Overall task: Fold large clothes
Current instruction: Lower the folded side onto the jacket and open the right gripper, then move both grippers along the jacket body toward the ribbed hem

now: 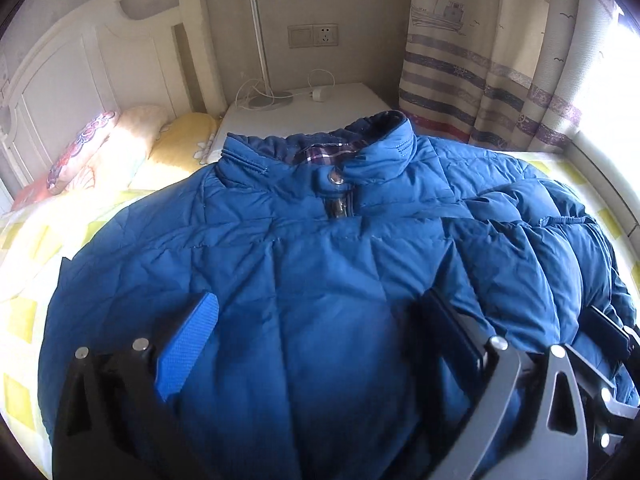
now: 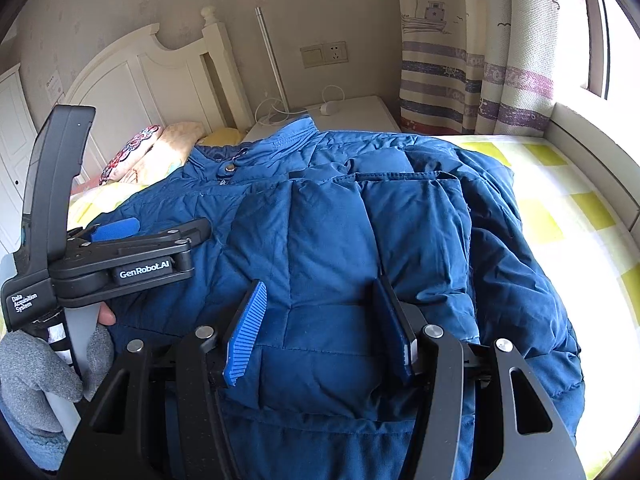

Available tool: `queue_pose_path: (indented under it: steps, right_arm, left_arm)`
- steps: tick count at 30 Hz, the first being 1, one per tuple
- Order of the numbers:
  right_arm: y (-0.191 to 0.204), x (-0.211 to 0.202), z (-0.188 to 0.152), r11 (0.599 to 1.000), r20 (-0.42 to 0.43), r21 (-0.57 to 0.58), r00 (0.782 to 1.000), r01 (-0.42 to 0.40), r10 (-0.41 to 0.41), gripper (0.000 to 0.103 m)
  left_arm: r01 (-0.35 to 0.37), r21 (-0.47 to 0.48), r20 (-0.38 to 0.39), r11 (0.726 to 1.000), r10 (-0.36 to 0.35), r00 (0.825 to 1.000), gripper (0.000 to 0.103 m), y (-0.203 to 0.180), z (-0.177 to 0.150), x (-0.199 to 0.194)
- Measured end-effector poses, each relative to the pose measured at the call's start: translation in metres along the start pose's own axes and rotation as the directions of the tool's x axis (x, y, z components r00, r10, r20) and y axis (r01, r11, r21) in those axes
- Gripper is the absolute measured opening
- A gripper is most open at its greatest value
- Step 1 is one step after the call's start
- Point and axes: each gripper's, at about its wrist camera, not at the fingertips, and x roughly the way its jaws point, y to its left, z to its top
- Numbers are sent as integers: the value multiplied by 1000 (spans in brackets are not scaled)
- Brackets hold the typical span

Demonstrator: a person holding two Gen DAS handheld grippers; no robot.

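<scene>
A big blue puffer jacket (image 1: 320, 248) lies front up on the bed, collar (image 1: 360, 148) toward the nightstand. Its right sleeve (image 2: 332, 248) is folded across the chest. My left gripper (image 1: 320, 312) hovers over the jacket's front, open wide, with nothing pinched between its pads. From the right wrist view it (image 2: 160, 227) shows side-on at the left, held by a grey-gloved hand (image 2: 36, 368). My right gripper (image 2: 320, 336) sits on the folded sleeve, its pads closed against the puffy fabric on both sides. One of its fingers (image 1: 610, 328) shows at the right edge of the left wrist view.
The bed has a yellow-checked sheet (image 2: 560, 216). Pillows (image 1: 120, 140) lie by the white headboard (image 1: 92, 60). Behind the collar stands a white nightstand (image 1: 320, 108) with a lamp (image 1: 260, 48) and charger. A striped curtain (image 1: 480, 72) and window ledge (image 2: 592, 152) run along the right.
</scene>
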Motion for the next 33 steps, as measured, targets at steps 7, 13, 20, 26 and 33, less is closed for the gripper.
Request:
queue_pose_path:
  steps: [7,13,20,26,33]
  right_arm:
    - [-4,-2,-1,999,9,19,1000,-25,25,53]
    - [3,-1,-1,1000,5,-11,1000,-10,10,58]
    - [5,2,0,1000,-7,-20,1000,5,-5,59]
    - [0,-2,0,999,-5,0,999,-50,50,65]
    - [47,-78,-37,981,-12,-166,995,-104,103,73]
  left_arm:
    - [-116,-103,56,988,122,991,100,79,-56,-55]
    - [-73,-152,-16,986,71,997,101,104,-67,-35]
    - [-75,-152,-7,985,75,997,101,100,-69,-36]
    - [-38,-169,-5,985,37,999,100,107,-70,-41]
    - [58,-177,80,983,-44,996,100,108,-112,-128]
